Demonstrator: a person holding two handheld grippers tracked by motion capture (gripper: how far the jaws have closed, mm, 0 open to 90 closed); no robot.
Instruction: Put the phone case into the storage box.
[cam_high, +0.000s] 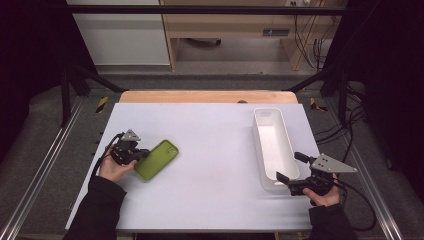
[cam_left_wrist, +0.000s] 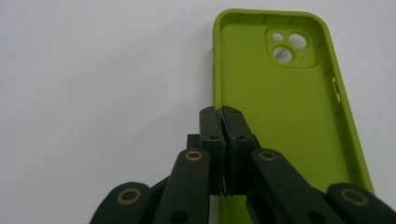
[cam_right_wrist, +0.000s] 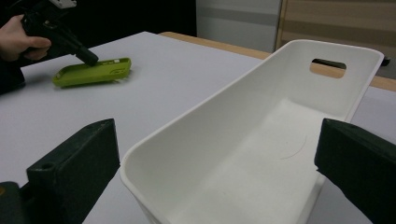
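Left gripper (cam_left_wrist: 222, 114), jaws clenched on the near wall of the green case (cam_left_wrist: 280, 107), which lies on the counter (cam_high: 215, 150). Right gripper (cam_high: 289, 167), jaws released, straddles the end of the white bin (cam_high: 274, 145). Grasp step appears complete; next likely calls for lifting the case toward the bin.

Phone case (cam_left_wrist: 280, 107): lime green all over, inside face the same green, no pattern; camera cut-outs show the white surface beneath.

Bin (cam_high: 274, 145): plain white inside and out, glossy, unmarked.

Table top (cam_high: 210, 150): pale, uniform bluish white sheet; the far edge (cam_high: 207, 96) shows a strip of light wood tone.

Left gripper (cam_left_wrist: 223, 122): matte black jaws, brass-coloured rings at the link pivots; grey three-cornered plate on top in the high view.

Right gripper (cam_high: 290, 170): black jaws and body, grey plate with small dark holes.

Sleeves (cam_high: 100, 210): black.

Floor (cam_high: 45, 150): dark grey; yellow-and-black striped markings (cam_high: 102, 104) near the table's far corners.
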